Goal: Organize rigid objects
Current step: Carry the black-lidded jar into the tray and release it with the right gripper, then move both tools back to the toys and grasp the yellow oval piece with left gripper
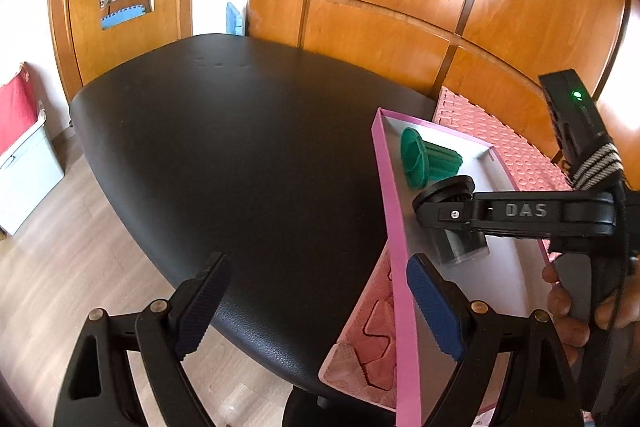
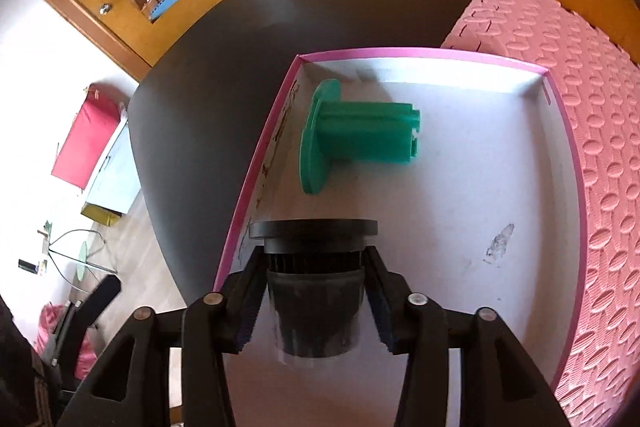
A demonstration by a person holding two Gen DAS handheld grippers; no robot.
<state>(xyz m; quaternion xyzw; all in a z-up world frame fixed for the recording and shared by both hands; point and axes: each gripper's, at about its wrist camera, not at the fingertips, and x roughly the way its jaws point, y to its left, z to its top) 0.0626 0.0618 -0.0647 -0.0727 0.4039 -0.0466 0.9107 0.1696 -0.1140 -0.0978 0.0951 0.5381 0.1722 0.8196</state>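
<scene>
A shallow white box with a pink rim (image 2: 260, 163) lies on the black table (image 2: 208, 107). Inside it, near the far left corner, a green flanged spool (image 2: 360, 139) lies on its side. A black flanged spool with a clear sleeve (image 2: 316, 239) rests on the box floor between the fingers of my right gripper (image 2: 316, 259); the pads stand just off its sides. In the left wrist view the green spool (image 1: 428, 159) and the right gripper (image 1: 440, 211) show inside the box (image 1: 394, 227). My left gripper (image 1: 318, 263) is wide open and empty, with one pad over the box's near rim.
A pink foam mat (image 2: 580, 107) lies under and to the right of the box, against wooden cabinets. A person's hand (image 1: 560, 307) holds the right gripper's handle. Bare black table top (image 1: 240, 147) stretches to the left, with wood floor beyond its edge.
</scene>
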